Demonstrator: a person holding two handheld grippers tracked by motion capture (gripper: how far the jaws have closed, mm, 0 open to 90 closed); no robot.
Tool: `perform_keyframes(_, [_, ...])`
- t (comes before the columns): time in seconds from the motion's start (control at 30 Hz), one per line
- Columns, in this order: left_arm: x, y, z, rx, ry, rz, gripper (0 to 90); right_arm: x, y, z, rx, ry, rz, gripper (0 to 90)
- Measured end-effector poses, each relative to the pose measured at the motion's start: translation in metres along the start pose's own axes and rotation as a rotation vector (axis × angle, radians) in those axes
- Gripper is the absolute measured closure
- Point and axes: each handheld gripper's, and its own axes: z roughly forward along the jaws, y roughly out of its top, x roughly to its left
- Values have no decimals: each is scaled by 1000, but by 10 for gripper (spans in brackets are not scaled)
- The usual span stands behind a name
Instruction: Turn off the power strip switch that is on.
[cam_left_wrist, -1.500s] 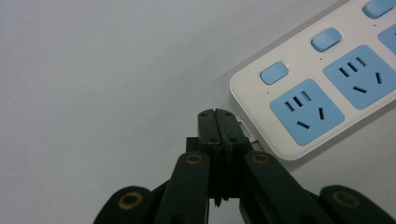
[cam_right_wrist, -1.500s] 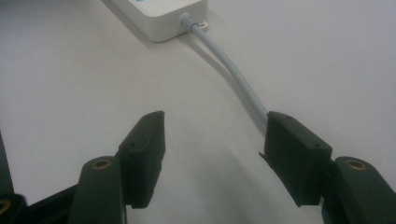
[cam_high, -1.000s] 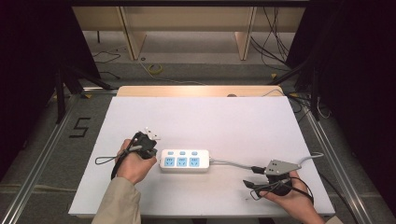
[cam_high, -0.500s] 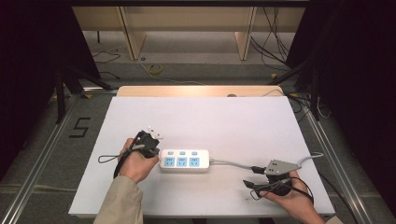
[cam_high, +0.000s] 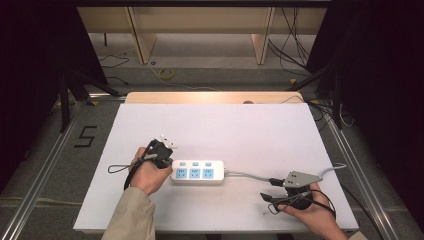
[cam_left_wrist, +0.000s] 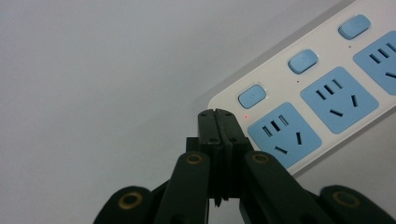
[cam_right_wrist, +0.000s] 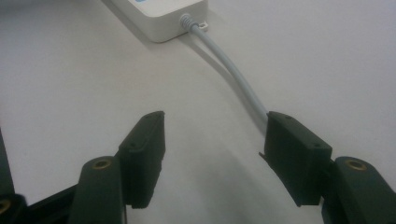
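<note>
Left gripper (cam_left_wrist: 216, 114): jaws pressed together with nothing between them, tips at the near corner of the strip, just beside its first button.
Right gripper (cam_right_wrist: 215, 149): jaws stood wide apart over bare table, clamped on nothing; the cord ran behind the right-hand jaw.
Strip (cam_high: 197, 172): white, lay flat on the table toward its front edge, between the two hands; three blue sockets in a row, each with a blue button (cam_left_wrist: 251, 96) above it.
Light (cam_left_wrist: 246, 117): a small red dot glowed beside the first button.
Cord (cam_right_wrist: 243, 88): grey, left the strip's end and trailed toward the right gripper.
Left hand (cam_high: 147, 172): rested at the strip's left end.
Right hand (cam_high: 312, 210): near the table's front right corner, apart from the strip.
Table (cam_high: 230, 125): white top.
</note>
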Motion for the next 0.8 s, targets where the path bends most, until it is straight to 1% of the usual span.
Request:
perform_keyframes(0.23, [-1,4,0,1,-4,2,897,0,0,0,-1,1,0,393])
perform_keyframes(0.53, [-5,11,4,9,-10,17,897,0,0,0,-1,-1,1,393])
perform_keyframes(0.63, [-6,13,4,6,-10,15,897,0,0,0,0,1,0,393])
perform_keyframes(0.8, [-6,15,5,14,-13,21,897,0,0,0,0,0,1,393])
